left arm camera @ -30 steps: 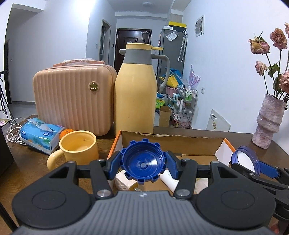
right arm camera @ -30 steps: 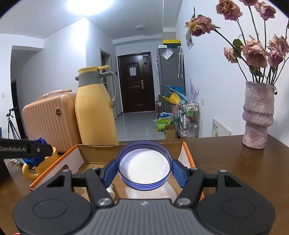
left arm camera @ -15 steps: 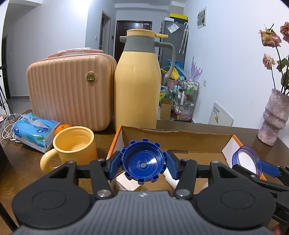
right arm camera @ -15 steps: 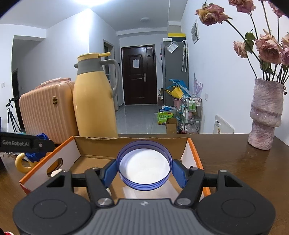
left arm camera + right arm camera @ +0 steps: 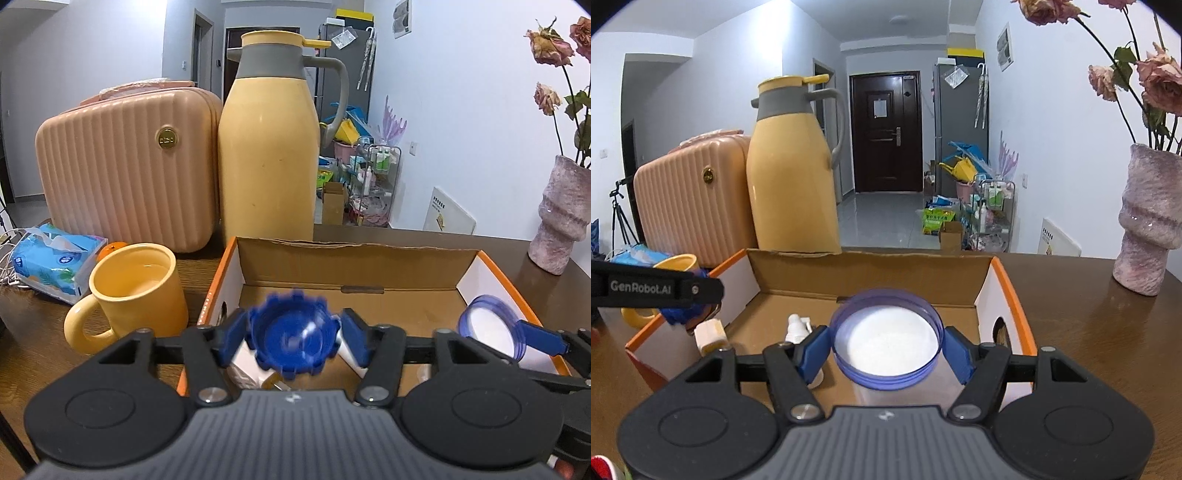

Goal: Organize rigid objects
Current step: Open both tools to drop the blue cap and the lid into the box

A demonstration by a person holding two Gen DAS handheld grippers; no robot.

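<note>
An open cardboard box [image 5: 354,258] with orange edges sits on the brown table. My left gripper [image 5: 293,341] hangs over the box's left part. Its jaws are opening, and gaps show on both sides of the blurred, notched blue cap [image 5: 291,338] between its pads. My right gripper [image 5: 886,350] is over the box's right part, its jaws opening too. The blue-rimmed lid [image 5: 886,339] with a white centre sits loose between its pads [image 5: 814,350]. In the right wrist view the left gripper [image 5: 683,295] reaches in from the left.
Inside the box lie a white spray bottle [image 5: 796,326] and a small white bottle [image 5: 709,334]. Behind it stand a yellow thermos jug [image 5: 267,147] and a peach case [image 5: 125,166]. A yellow mug [image 5: 136,291] and tissue pack [image 5: 51,262] are left; a pink vase [image 5: 561,218] is right.
Both grippers sank toward the box and their jaws spread. The blue cap and the lid, pinched before, now sit free between the pads, and the cap is blurred and lower.
</note>
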